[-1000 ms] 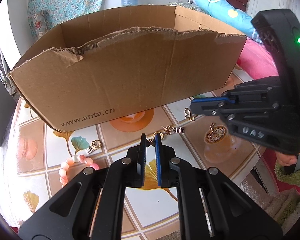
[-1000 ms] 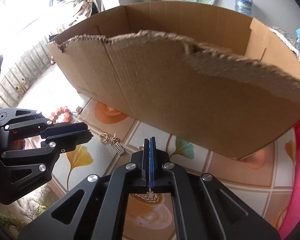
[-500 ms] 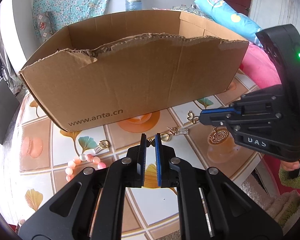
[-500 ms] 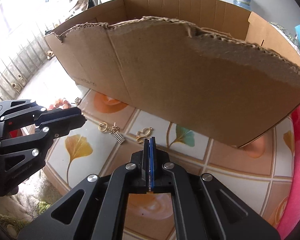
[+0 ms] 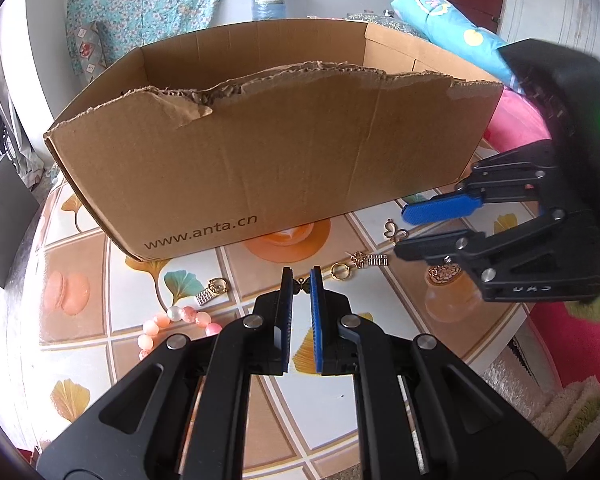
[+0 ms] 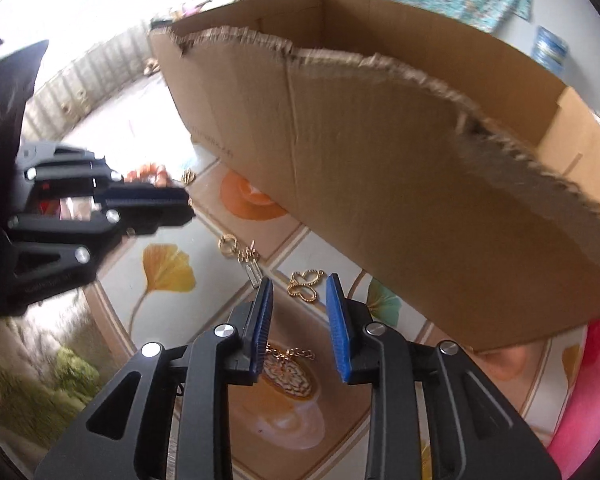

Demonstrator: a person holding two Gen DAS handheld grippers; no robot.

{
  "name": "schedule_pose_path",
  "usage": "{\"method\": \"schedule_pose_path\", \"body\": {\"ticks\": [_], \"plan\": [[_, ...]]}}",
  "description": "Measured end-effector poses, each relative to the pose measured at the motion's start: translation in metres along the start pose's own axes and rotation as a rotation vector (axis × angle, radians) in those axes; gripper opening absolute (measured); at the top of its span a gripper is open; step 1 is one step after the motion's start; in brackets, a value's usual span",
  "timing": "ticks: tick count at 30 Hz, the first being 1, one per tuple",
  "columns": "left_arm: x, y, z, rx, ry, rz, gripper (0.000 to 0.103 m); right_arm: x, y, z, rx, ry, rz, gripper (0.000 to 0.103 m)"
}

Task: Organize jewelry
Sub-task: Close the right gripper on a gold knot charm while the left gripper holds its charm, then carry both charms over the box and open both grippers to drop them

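Box (image 5: 268,160) sits on the tiled desk (image 5: 76,240), its front wall printed "www.anta.cn", top edge torn. Left hand-held gripper (image 5: 300,280) has its jaws slightly apart with a small butterfly charm (image 5: 300,286) seen in the gap, not pinched; right hand-held gripper (image 6: 300,292) is spread wide, empty, just over a gold butterfly pendant (image 6: 305,285). Loose on the desk in front of the box: ring (image 5: 340,271), chain piece (image 5: 370,259), round pendant (image 6: 288,372), watch (image 5: 213,290), pink bead bracelet (image 5: 172,324).

Before your torn brown cardboard box (image 5: 260,168), on the tiled-pattern tabletop (image 5: 80,240), the pink bead bracelet (image 5: 172,320) lies left of the gold butterfly-outline pendant (image 6: 305,285).
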State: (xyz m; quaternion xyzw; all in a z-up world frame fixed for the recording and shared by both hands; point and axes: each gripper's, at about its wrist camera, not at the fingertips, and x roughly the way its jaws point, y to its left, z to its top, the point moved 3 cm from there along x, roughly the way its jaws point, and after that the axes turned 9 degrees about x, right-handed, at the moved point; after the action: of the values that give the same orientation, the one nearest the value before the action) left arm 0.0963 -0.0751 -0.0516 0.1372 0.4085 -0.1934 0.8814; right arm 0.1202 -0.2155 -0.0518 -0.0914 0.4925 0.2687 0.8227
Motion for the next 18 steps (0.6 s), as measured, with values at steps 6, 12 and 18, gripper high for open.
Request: {"method": "schedule_pose_path", "body": {"ticks": [6, 12, 18], "plan": [[0.001, 0.002, 0.0, 0.0, 0.002, 0.006, 0.008, 0.005, -0.007, 0.007, -0.07, 0.01, 0.057, 0.028], [0.002, 0.001, 0.003, 0.0, 0.003, 0.009, 0.008, 0.006, -0.014, 0.009, -0.067, 0.01, 0.081, 0.021], [-0.001, -0.004, 0.004, 0.007, -0.006, 0.014, 0.008, 0.008, -0.018, 0.011, -0.006, 0.004, 0.088, 0.013]]}}
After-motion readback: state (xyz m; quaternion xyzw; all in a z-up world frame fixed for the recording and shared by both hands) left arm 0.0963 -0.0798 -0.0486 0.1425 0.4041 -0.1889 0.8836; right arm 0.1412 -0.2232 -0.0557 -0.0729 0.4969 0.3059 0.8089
